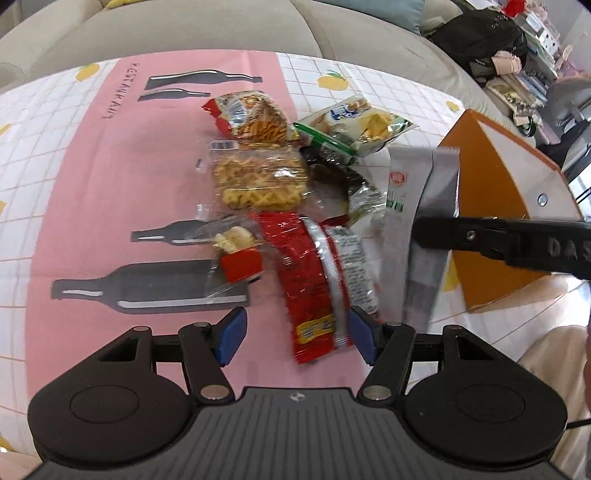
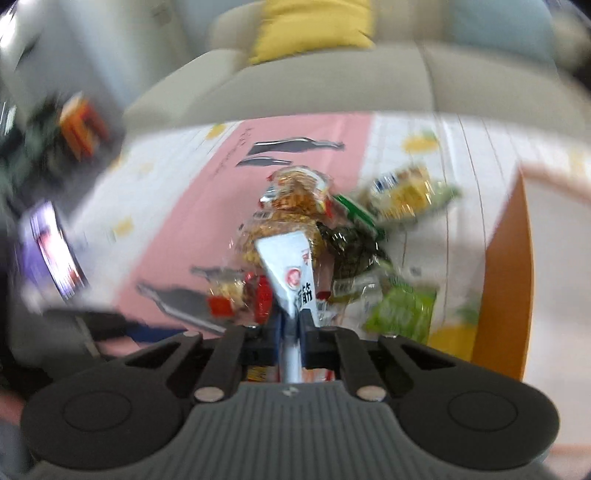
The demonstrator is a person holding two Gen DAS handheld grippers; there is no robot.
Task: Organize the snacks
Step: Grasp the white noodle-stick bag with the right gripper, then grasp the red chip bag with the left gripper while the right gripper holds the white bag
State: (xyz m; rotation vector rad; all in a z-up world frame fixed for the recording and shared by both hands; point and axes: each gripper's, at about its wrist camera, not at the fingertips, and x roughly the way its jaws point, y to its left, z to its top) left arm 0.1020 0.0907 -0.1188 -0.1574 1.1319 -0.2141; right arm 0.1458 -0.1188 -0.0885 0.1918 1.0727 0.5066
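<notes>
A heap of snack packets lies on the pink and white cloth. My left gripper [image 1: 293, 336] is open, its blue pads on either side of the near end of a long red packet [image 1: 306, 280]. Beyond it lie a clear bag of waffle crisps [image 1: 260, 182], a red-topped bag of sticks [image 1: 251, 118] and a yellow-green bag [image 1: 354, 122]. My right gripper [image 2: 290, 325] is shut on a silver-white packet [image 2: 291, 266], held upright above the heap; the same packet [image 1: 421, 206] shows in the left wrist view, with the right gripper's black finger [image 1: 498, 240] on it.
An orange and white box [image 1: 513, 192] stands at the right of the heap; it shows in the right wrist view too [image 2: 506, 258]. A beige sofa [image 1: 221, 29] runs along the table's far side. A green packet [image 2: 402, 306] lies near the box.
</notes>
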